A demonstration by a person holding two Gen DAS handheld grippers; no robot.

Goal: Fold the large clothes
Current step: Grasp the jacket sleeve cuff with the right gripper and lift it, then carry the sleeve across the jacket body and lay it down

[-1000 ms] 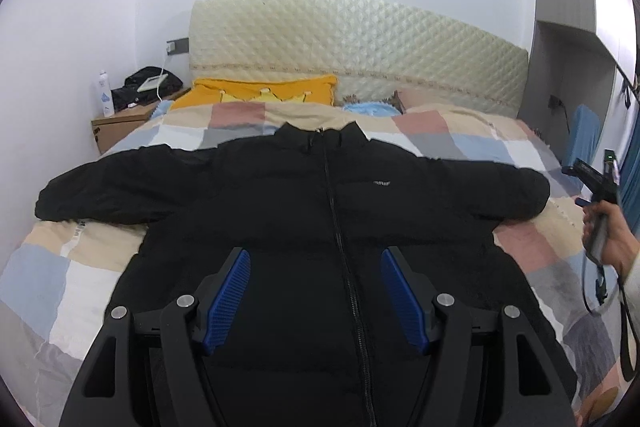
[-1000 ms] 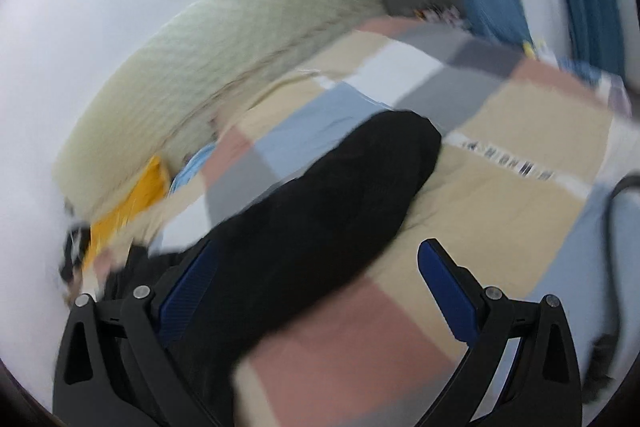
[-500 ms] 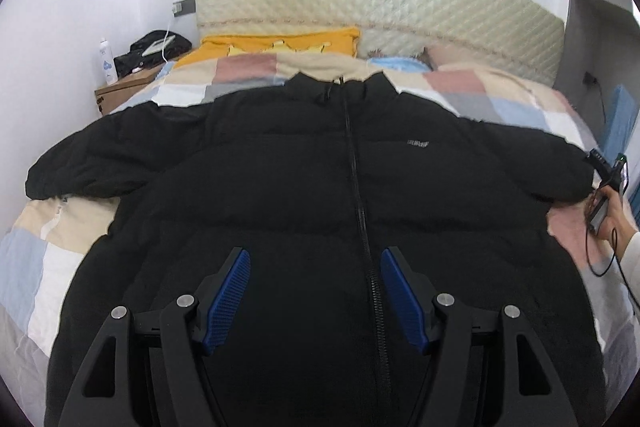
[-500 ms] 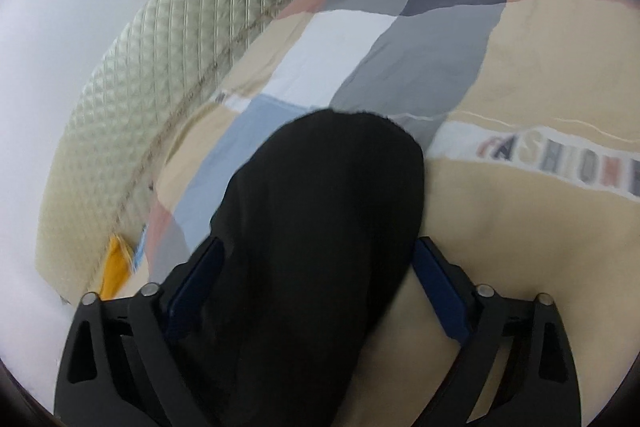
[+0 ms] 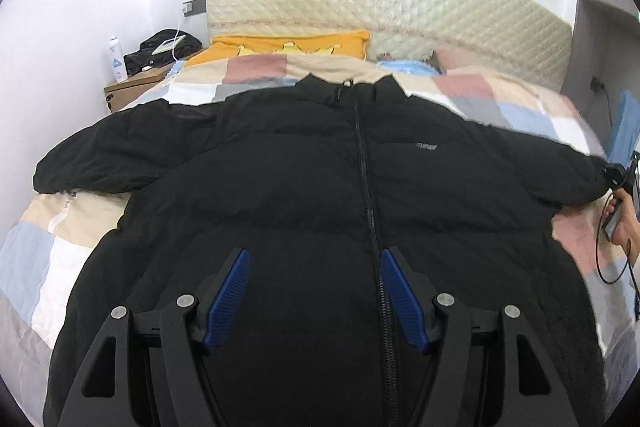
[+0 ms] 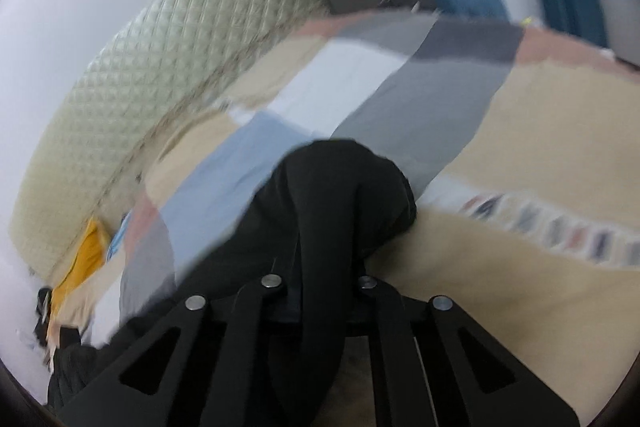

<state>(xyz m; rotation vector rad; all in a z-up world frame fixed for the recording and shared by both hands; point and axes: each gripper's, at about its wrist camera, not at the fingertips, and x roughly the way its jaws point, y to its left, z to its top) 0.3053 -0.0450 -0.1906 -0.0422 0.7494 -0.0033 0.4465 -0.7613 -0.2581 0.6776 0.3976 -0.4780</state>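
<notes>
Black jacket [image 5: 320, 211] flat on bed [image 5: 48, 251]

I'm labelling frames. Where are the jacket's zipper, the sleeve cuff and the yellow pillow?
zipper [image 5: 366, 187], left wrist view, mid-chest stretch of the track.
sleeve cuff [image 6: 352, 195], right wrist view, bunched end of the sleeve.
yellow pillow [image 5: 256, 45], left wrist view, its top face.

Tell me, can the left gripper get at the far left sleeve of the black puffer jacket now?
Probably yes: the left gripper is open above the jacket's front, and nothing covers the left sleeve.
</notes>
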